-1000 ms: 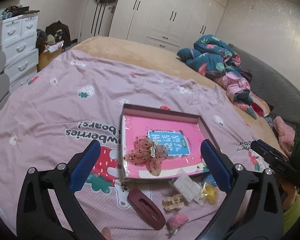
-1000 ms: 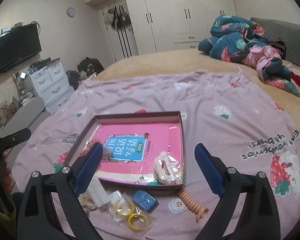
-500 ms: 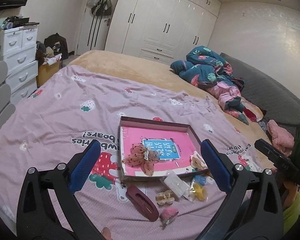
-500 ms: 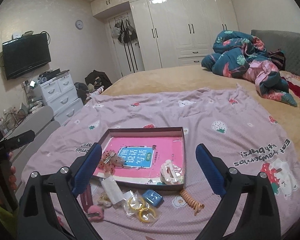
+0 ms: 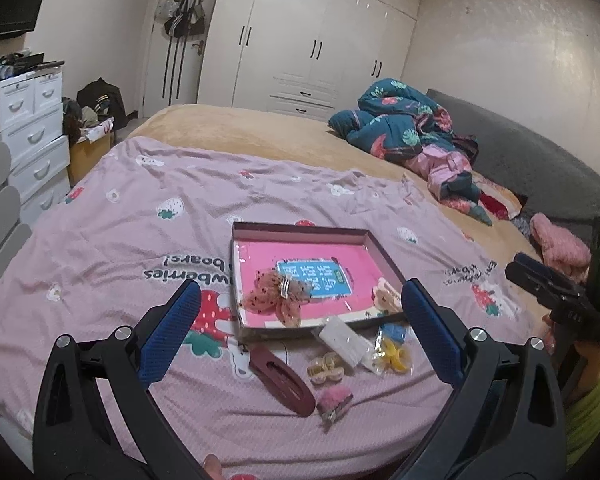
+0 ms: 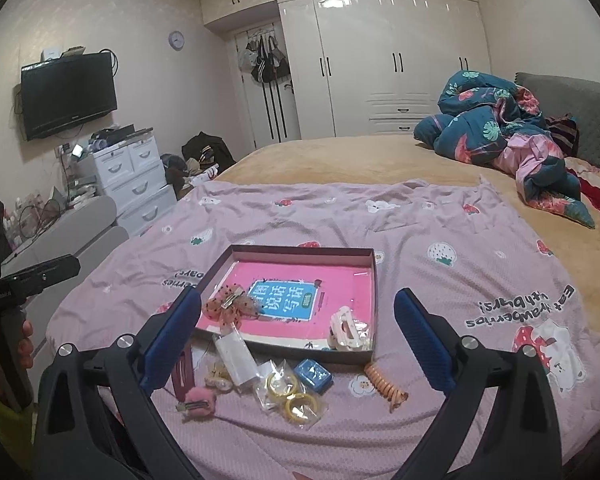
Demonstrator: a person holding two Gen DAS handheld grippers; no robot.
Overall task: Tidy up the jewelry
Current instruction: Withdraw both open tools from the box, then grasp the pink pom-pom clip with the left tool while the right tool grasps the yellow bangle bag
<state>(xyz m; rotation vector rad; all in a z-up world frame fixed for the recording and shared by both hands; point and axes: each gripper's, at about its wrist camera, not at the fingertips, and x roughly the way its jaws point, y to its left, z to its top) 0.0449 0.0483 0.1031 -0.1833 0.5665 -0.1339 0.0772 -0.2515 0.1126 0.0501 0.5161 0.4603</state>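
A shallow box with a pink lining [image 5: 300, 229] [image 6: 374, 280] lies on the bed. In it are a dotted pink bow clip [image 5: 278, 298] [image 6: 230, 306] and a cream claw clip [image 5: 386, 294] [image 6: 346, 330]. In front of the box lie a maroon hair clip [image 5: 282, 380] [image 6: 181, 372], a pink pom-pom clip [image 5: 334, 398] [image 6: 198, 400], a bag of yellow rings [image 5: 394, 354] [image 6: 290, 394], a blue case [image 6: 313, 374], a white packet [image 5: 346, 340] [image 6: 234, 356] and an orange spiral tie [image 6: 384, 386]. My left gripper [image 5: 300, 320] and right gripper [image 6: 298, 328] are open and empty, held back above the near bed edge.
The pink strawberry-print sheet [image 5: 140, 220] covers the near bed. A bundled blue and pink quilt [image 5: 412, 136] lies at the far right. White drawers [image 6: 134, 176] and a grey chair [image 6: 80, 232] stand left of the bed. Wardrobes [image 6: 380, 60] fill the back wall.
Both grippers have drawn back and risen from the box, so the box and loose items look smaller and more of the room shows. Both stay open. Nothing on the bed has moved.
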